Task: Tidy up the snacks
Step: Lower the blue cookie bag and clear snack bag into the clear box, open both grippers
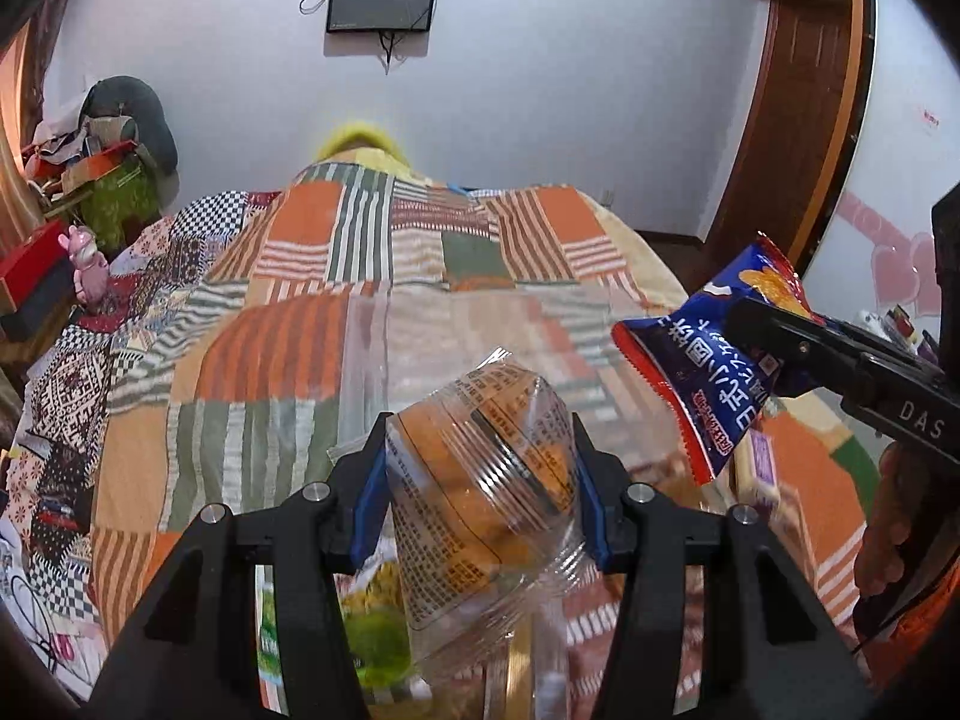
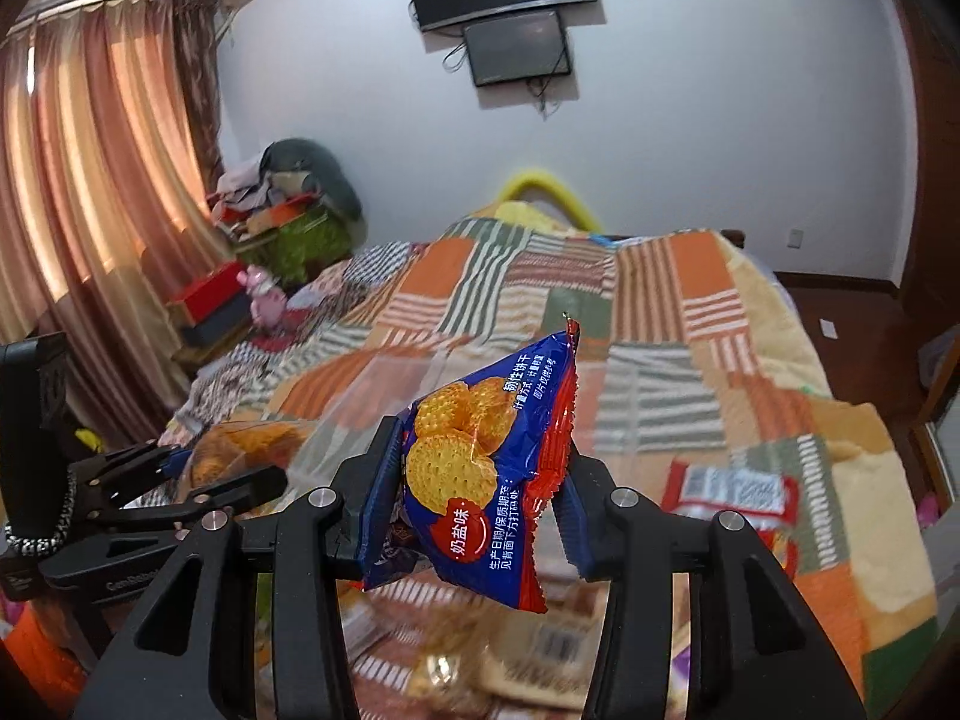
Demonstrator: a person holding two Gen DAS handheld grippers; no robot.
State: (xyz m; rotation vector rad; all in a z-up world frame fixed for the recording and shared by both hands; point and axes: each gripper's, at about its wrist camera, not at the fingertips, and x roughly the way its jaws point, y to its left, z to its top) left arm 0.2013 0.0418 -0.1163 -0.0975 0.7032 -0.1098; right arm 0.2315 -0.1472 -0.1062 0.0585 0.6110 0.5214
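Snacks hang above the bed: a clear cake packet clenched in the left tongs, a blue biscuit pouch gripped by the right tongs at three o'clock. Keeping both grips firm and the packets apart seems wise; the crinkly film could slip.

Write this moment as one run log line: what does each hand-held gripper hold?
left hand-held gripper: shut on clear snack pack | right hand-held gripper: shut on blue biscuit bag | both above patchwork blanket
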